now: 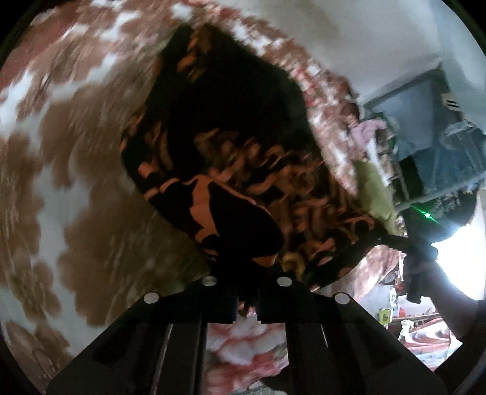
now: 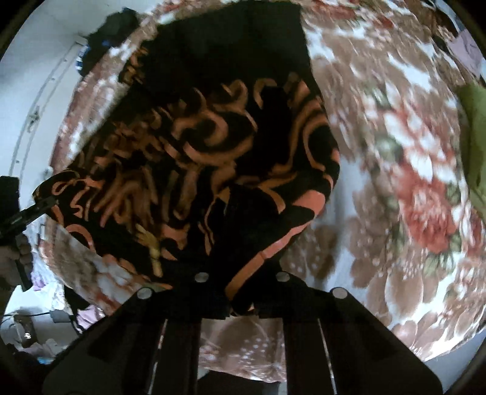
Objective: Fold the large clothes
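Note:
A large black garment with orange swirls (image 1: 231, 158) lies partly lifted over a floral bedspread (image 1: 60, 152). My left gripper (image 1: 246, 303) is shut on its near edge, with cloth bunched between the pads. At the right of that view the other gripper (image 1: 422, 243) pinches a stretched corner of the same garment. In the right wrist view the garment (image 2: 212, 145) hangs away from my right gripper (image 2: 241, 307), which is shut on an orange-trimmed edge. The left gripper (image 2: 18, 209) shows at the far left edge, in a hand. Both views are motion-blurred.
The bedspread (image 2: 395, 182) spreads out to the right of the garment. A green cloth (image 2: 474, 136) lies at the bed's far side, also seen as a green cloth (image 1: 373, 188). A pink cloth (image 1: 367, 130) and a blue cabinet (image 1: 425, 121) stand beyond. Dark clothes (image 2: 112, 27) sit by the wall.

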The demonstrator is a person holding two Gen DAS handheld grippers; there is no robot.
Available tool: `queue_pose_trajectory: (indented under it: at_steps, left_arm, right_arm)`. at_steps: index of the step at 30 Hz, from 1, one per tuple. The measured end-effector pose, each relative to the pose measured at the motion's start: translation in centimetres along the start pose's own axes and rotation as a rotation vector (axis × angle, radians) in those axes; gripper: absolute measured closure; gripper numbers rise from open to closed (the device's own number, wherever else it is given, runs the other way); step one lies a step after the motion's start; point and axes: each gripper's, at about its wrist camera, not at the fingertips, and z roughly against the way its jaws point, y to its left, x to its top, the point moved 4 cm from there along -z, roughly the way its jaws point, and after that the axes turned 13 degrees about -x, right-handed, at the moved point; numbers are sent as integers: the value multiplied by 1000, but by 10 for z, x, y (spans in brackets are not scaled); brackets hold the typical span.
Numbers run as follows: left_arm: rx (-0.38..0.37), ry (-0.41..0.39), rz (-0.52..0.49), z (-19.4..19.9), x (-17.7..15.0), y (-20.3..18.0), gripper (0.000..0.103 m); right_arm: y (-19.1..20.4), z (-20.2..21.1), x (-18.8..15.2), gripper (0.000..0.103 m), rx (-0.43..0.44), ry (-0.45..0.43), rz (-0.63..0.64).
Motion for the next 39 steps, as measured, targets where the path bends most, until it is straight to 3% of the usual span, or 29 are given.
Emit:
queue_pose_trajectory:
  at_steps: [7, 20, 30, 34, 39]
  left_arm:
    - [-53, -72, -135, 6, 72, -55, 97]
    - [-114, -148, -266, -15, 213, -78, 98]
    - [-129, -229, -238, -36, 326, -41, 98]
    - [-145, -276, -192, -48, 377, -13, 98]
    - [-90, -268, -122, -79, 429, 40, 99]
  right_arm:
    - [11, 44, 59, 93, 21, -132, 63]
    - [16, 56, 207, 93, 33, -270, 100]
    - [-6, 32, 338, 95, 7, -339, 62]
    - [-13, 11, 387, 96, 19, -337, 38]
    - [-21, -30, 454, 96, 10, -319, 12]
